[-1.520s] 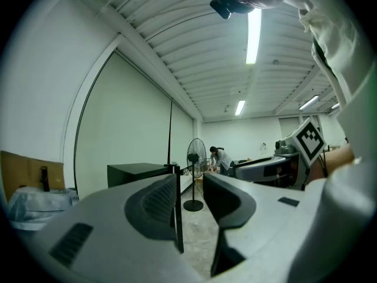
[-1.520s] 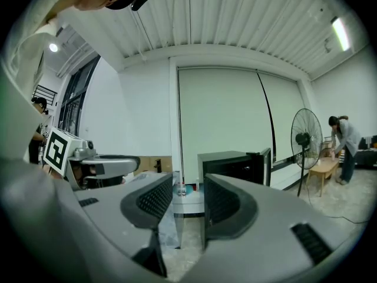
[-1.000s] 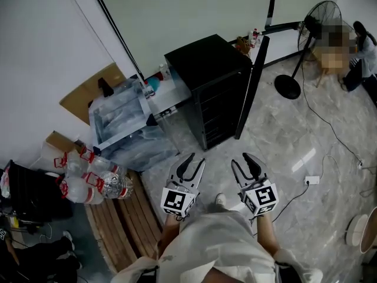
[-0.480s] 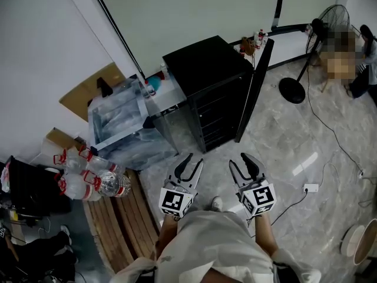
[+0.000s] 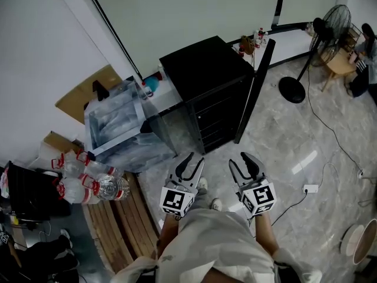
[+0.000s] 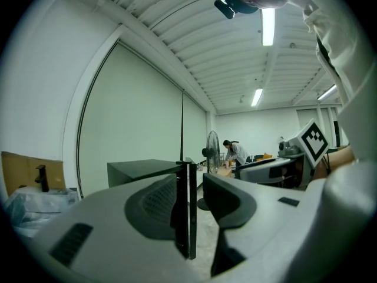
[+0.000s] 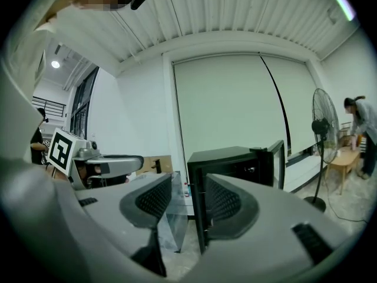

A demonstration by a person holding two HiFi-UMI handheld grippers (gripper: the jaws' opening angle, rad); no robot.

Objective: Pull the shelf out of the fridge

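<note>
Two-handed approach to open fridge (image 5: 206,69).
Edges closer than before; left claw (image 5: 197,158) clenched empty, right claw (image 5: 238,158) released; no pull yet.

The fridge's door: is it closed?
No, the door stands swung wide open at the side of the black fridge, leaving its front uncovered.

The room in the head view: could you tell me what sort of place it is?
Probably a workroom or lab, not a kitchen: black fridge on bare floor, pedestal fan, packs of water bottles.
</note>
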